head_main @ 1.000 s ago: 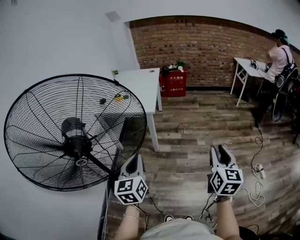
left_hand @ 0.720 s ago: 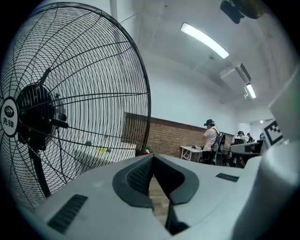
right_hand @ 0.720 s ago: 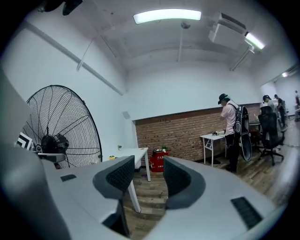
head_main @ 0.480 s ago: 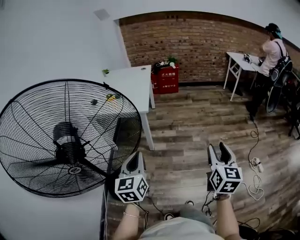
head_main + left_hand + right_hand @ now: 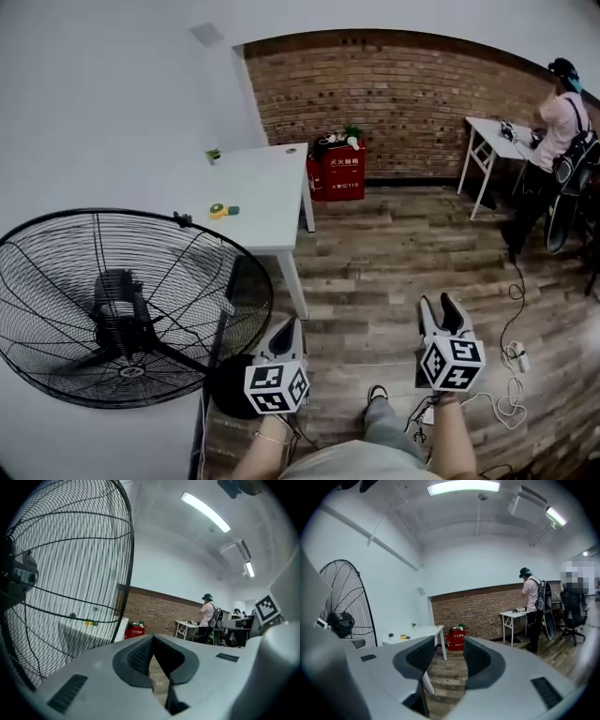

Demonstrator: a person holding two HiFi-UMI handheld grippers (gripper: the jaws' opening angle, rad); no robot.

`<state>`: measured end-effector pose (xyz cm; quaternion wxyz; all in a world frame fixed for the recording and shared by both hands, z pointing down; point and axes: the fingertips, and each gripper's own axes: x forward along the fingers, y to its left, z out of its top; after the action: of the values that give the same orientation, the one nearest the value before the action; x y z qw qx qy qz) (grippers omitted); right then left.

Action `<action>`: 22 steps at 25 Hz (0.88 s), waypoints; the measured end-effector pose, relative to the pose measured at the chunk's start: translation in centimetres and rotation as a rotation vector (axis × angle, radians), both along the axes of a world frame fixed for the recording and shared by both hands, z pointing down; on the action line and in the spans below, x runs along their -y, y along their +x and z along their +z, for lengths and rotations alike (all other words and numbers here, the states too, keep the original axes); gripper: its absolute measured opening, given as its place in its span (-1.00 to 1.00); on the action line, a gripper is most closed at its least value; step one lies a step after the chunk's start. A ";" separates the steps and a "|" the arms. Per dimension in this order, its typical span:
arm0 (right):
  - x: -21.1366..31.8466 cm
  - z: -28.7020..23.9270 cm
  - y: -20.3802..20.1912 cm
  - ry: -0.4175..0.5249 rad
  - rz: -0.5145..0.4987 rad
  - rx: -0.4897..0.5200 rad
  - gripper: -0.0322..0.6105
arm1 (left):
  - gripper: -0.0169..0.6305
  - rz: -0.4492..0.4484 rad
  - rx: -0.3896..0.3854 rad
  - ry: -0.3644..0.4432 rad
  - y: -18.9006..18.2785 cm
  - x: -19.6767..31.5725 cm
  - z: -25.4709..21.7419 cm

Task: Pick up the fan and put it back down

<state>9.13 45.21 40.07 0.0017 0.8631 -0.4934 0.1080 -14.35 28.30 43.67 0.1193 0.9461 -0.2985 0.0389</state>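
A large black fan (image 5: 122, 309) with a round wire cage stands at the left against the white wall; its dark round base (image 5: 228, 386) rests on the floor. Beside that base, just right of the fan's pole, my left gripper (image 5: 286, 325) is shut with nothing in it. In the left gripper view the cage (image 5: 65, 573) fills the left side, close to the left gripper (image 5: 153, 639). My right gripper (image 5: 444, 302) hangs open over the wooden floor, well right of the fan. From the right gripper (image 5: 449, 644) the fan (image 5: 344, 606) shows far left.
A white table (image 5: 258, 202) stands behind the fan with a small yellow item (image 5: 218, 212) on it. A red box (image 5: 342, 172) sits at the brick wall. A person (image 5: 562, 112) stands at another white table (image 5: 497, 136) far right. Cables (image 5: 511, 352) lie on the floor.
The fan's cage now sits lower and further left in the head view. My left gripper has shifted slightly right and down, beside the base. The right gripper has hardly moved.
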 end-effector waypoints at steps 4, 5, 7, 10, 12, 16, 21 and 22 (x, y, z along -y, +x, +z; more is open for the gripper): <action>2.7 -0.6 4.8 -0.003 -0.031 -0.006 -0.30 | -0.91 -0.040 -0.017 0.006 4.2 2.2 -1.0; 3.3 -0.8 5.9 -0.005 -0.039 -0.008 -0.30 | -0.91 -0.053 -0.021 0.007 5.1 2.8 -1.2; 4.8 -1.2 8.2 -0.005 -0.055 -0.013 -0.30 | -0.91 -0.082 -0.025 0.010 6.6 4.1 -1.6; 6.7 -1.9 11.5 0.003 -0.073 -0.018 -0.30 | -0.91 -0.129 -0.033 0.009 8.8 6.1 -2.1; 7.9 -2.1 13.5 0.005 -0.087 -0.017 -0.30 | -0.91 -0.160 -0.035 0.007 10.1 7.2 -2.3; 10.2 -2.1 17.3 -0.003 -0.112 -0.006 -0.30 | -0.91 -0.211 -0.032 0.011 12.5 9.4 -2.9; 13.5 -1.4 20.9 -0.022 -0.147 0.005 -0.31 | -0.91 -0.277 -0.029 -0.011 14.8 12.7 -2.6; 14.1 -1.2 21.6 -0.028 -0.153 0.007 -0.31 | -0.91 -0.289 -0.028 -0.015 15.2 13.3 -2.5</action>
<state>30.75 31.12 38.86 0.0203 0.8223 -0.5564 0.1174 0.88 14.99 41.19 0.1348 0.8929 -0.4295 0.0103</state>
